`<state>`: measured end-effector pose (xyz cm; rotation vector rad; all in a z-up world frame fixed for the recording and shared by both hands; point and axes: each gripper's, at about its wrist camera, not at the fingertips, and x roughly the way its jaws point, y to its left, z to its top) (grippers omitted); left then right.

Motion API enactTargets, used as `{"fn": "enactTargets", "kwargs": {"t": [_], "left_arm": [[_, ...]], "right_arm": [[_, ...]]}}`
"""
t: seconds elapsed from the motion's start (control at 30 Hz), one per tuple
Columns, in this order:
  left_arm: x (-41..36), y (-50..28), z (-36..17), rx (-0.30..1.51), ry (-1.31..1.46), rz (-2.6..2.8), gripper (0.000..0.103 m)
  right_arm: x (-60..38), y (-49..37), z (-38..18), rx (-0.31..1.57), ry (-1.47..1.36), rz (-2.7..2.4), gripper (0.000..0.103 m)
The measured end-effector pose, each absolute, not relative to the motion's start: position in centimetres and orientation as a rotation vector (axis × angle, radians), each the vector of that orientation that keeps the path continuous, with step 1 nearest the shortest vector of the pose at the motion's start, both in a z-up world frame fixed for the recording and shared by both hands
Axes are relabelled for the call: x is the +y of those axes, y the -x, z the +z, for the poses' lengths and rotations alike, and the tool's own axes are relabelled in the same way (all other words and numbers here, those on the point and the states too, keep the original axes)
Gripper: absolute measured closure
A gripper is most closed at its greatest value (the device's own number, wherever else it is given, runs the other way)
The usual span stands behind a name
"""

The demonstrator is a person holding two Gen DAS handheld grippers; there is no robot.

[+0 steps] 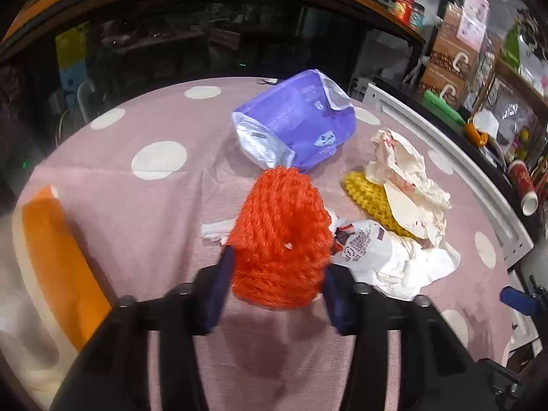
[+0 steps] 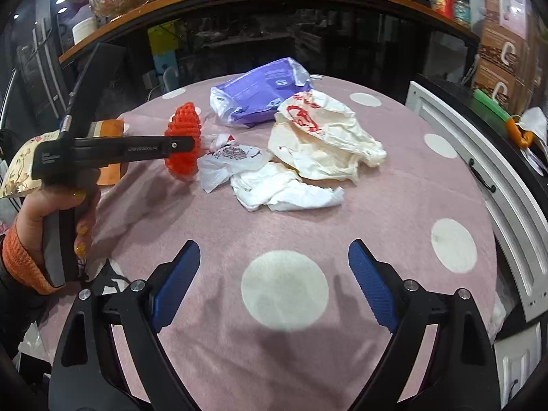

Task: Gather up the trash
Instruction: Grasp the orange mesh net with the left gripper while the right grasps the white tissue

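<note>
- My left gripper has its jaws clamped on the orange foam net, one blue pad on each side of its lower half
- From the right wrist view the net seems lifted just clear of the pink dotted cloth on the desk, though I cannot tell for certain whether its bottom edge touches
- My right gripper has its jaws wide apart with nothing between them, low over a white dot near my edge of the desk
- The rest of the trash lies in a loose heap beyond: a purple plastic bag at the back, a cream bag with red print lying over a yellow foam net, and crumpled white wrappers just beside the orange net
- One white wrapper sits right against the net, so I would raise the net straight up before carrying it sideways, so I don't drag that scrap off the heap
- The foam is springy and open-weave; I judge a firm squeeze is fine, but a grip this low could let it wobble or slip, so I would move smoothly
- No bin shows in either view; an orange item lies at the left edge of the desk, and I cannot tell what it is
- For my right hand, the cream bag looks the easiest next pick: pinch a raised fold, not the flat part
</note>
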<state>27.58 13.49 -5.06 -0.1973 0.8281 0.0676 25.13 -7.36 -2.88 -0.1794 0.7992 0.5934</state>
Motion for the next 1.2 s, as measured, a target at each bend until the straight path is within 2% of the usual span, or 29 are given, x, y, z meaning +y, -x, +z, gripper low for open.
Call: {"fn": "enactTargets", "kwargs": {"t": [0.03,0.1,0.37,0.43,0.47,0.53,0.57,0.6,0.63,0.73,1.2], "left_arm": [[13.8,-27.2,-5.0,0.821,0.212,0.067,0.079],[14.1,-26.4,-4.6,0.807,0.223,0.062,0.083],[13.7,-23.1,-2.6,0.738,0.223,0.013,0.084],[13.4,-22.2,-2.2,0.726,0.215,0.001,0.084],[13.3,-22.0,-2.1,0.722,0.214,-0.005,0.084],[13.1,-21.3,-1.9,0.714,0.208,-0.011,0.084],[13.0,-21.0,-1.9,0.712,0.207,-0.012,0.084],[13.0,-20.8,-2.0,0.710,0.208,-0.009,0.084],[13.0,-20.5,-2.0,0.703,0.207,-0.002,0.084],[12.9,-19.6,-2.2,0.696,0.211,0.008,0.084],[10.3,-15.3,-2.7,0.692,0.220,-0.049,0.084]], "right_arm": [[-7.0,-25.6,-2.9,0.800,0.187,0.596,0.016],[-6.1,-26.5,-3.1,0.804,0.212,0.603,0.019],[-1.9,-31.5,-5.9,0.874,0.358,0.579,0.036],[-1.6,-32.2,-6.5,0.888,0.364,0.565,0.043],[-1.5,-32.4,-6.6,0.892,0.349,0.577,0.049],[-1.4,-32.3,-6.6,0.892,0.329,0.611,0.068],[-1.4,-32.1,-6.6,0.888,0.332,0.609,0.073],[-1.4,-32.0,-6.6,0.886,0.333,0.606,0.086],[-1.5,-31.8,-6.5,0.887,0.328,0.604,0.091],[-2.3,-31.2,-6.3,0.897,0.280,0.618,0.093],[-8.3,-22.4,-3.0,0.805,0.195,0.635,0.094]]}}
